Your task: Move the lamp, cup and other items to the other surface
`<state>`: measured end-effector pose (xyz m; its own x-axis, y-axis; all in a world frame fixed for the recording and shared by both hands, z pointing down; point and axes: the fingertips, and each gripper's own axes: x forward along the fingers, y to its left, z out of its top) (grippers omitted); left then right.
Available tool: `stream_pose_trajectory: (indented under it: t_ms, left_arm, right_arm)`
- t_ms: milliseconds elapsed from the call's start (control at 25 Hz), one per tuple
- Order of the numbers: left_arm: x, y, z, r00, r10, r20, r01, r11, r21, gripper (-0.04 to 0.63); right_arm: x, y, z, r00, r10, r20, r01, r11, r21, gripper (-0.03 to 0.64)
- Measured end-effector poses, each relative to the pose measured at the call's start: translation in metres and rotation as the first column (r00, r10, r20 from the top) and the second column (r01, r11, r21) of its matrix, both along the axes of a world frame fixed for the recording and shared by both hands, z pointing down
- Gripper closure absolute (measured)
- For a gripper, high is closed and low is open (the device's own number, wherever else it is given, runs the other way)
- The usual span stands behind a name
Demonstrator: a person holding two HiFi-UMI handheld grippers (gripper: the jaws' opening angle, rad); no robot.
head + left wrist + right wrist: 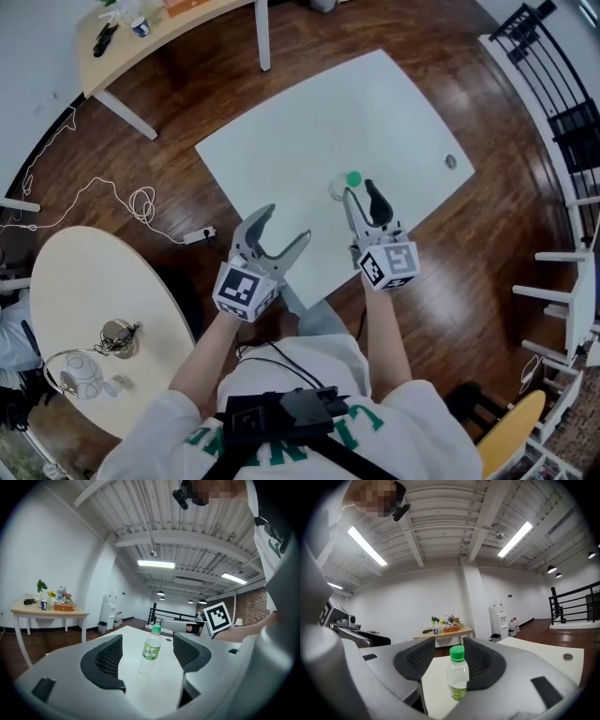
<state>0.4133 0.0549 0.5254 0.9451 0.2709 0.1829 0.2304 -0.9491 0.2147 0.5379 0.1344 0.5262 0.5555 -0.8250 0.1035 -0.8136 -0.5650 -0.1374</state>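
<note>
A clear plastic bottle (349,181) with a green cap stands upright on the white table (281,131). My right gripper (361,192) sits just behind it with its jaws apart. In the right gripper view the bottle (458,677) stands between the pads of this gripper (450,658), with a gap showing on the left side. My left gripper (286,225) is open and holds nothing; it hovers over the table's near edge. In the left gripper view the bottle (151,646) stands well beyond the jaws of this gripper (147,660). A white rounded lamp (80,373) and a metallic cup (117,336) stand on the round beige table (84,281) at the left.
A wooden desk (178,28) with small items stands at the back left. A white cable and power strip (199,234) lie on the wood floor between the tables. A black railing (562,94) and white chairs (562,291) line the right side.
</note>
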Motion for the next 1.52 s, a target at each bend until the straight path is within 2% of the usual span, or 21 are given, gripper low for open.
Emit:
stream_pose_trajectory:
  t_ms: [160,320,400,480,560,640,720,760,800,920,1080,1200,1280,1400,1480,1520]
  left_arm:
    - [-0.035,-0.022,-0.02,0.996,-0.083,-0.033,0.084,0.996,0.018,0.27]
    - [-0.098,-0.042,-0.039,0.986,-0.157,-0.051,0.158,0.987,0.011,0.27]
    - [-0.137,-0.062,-0.047,0.971,-0.229,-0.071,0.232,0.972,0.028,0.27]
    - [-0.178,-0.082,-0.054,0.942,-0.326,-0.086,0.329,0.944,0.031,0.27]
    - [-0.22,-0.096,-0.059,0.907,-0.411,-0.091,0.416,0.909,0.033,0.271]
    - [-0.26,-0.108,-0.066,0.862,-0.499,-0.089,0.503,0.864,0.024,0.27]
    - [-0.3,-0.116,-0.065,0.823,-0.561,-0.088,0.565,0.824,0.036,0.27]
    - [-0.32,-0.12,-0.065,0.796,-0.599,-0.087,0.603,0.797,0.037,0.27]
    - [-0.341,-0.124,-0.065,0.76,-0.644,-0.088,0.649,0.76,0.037,0.271]
    - [-0.409,-0.137,-0.052,0.642,-0.76,-0.102,0.767,0.638,0.071,0.27]
    - [-0.496,-0.15,-0.053,0.434,-0.892,-0.128,0.901,0.432,0.051,0.272]
    - [-0.55,-0.152,-0.06,0.285,-0.945,-0.158,0.958,0.286,0.016,0.272]
    - [-0.586,-0.151,-0.058,0.195,-0.964,-0.183,0.98,0.197,0.007,0.272]
    - [-0.631,-0.148,-0.062,0.091,-0.975,-0.201,0.995,0.095,-0.014,0.276]
    - [-0.652,-0.144,-0.061,0.046,-0.98,-0.196,0.999,0.05,-0.015,0.278]
    - [-0.659,-0.142,-0.06,0.033,-0.981,-0.191,0.999,0.036,-0.016,0.279]
  right_arm:
    - [-0.033,-0.016,-0.026,0.995,-0.084,-0.048,0.085,0.996,0.025,0.394]
    - [-0.107,-0.044,-0.04,0.979,-0.193,-0.066,0.194,0.981,0.022,0.394]
    - [-0.148,-0.076,-0.043,0.956,-0.287,-0.064,0.29,0.957,0.033,0.377]
    - [-0.189,-0.11,-0.043,0.917,-0.395,-0.055,0.398,0.916,0.043,0.334]
    - [-0.23,-0.138,-0.042,0.87,-0.492,-0.041,0.493,0.868,0.05,0.33]
    - [-0.274,-0.166,-0.041,0.811,-0.585,-0.019,0.585,0.808,0.061,0.329]
    - [-0.319,-0.192,-0.041,0.74,-0.673,0.001,0.671,0.738,0.069,0.281]
    - [-0.341,-0.204,-0.04,0.703,-0.711,0.002,0.709,0.701,0.069,0.281]
    - [-0.363,-0.216,-0.041,0.663,-0.748,-0.001,0.747,0.662,0.068,0.281]
    - [-0.428,-0.248,-0.043,0.543,-0.839,-0.035,0.839,0.54,0.073,0.281]
    - [-0.518,-0.274,-0.045,0.361,-0.932,-0.047,0.931,0.356,0.087,0.281]
    - [-0.575,-0.278,-0.047,0.227,-0.973,-0.052,0.971,0.222,0.089,0.281]
    - [-0.609,-0.275,-0.048,0.144,-0.988,-0.047,0.986,0.14,0.088,0.281]
    - [-0.649,-0.271,-0.046,0.05,-0.998,-0.047,0.996,0.046,0.08,0.282]
    - [-0.668,-0.267,-0.044,-0.001,-0.999,-0.037,0.997,-0.003,0.073,0.282]
    - [-0.675,-0.266,-0.043,-0.022,-0.999,-0.031,0.997,-0.024,0.07,0.282]
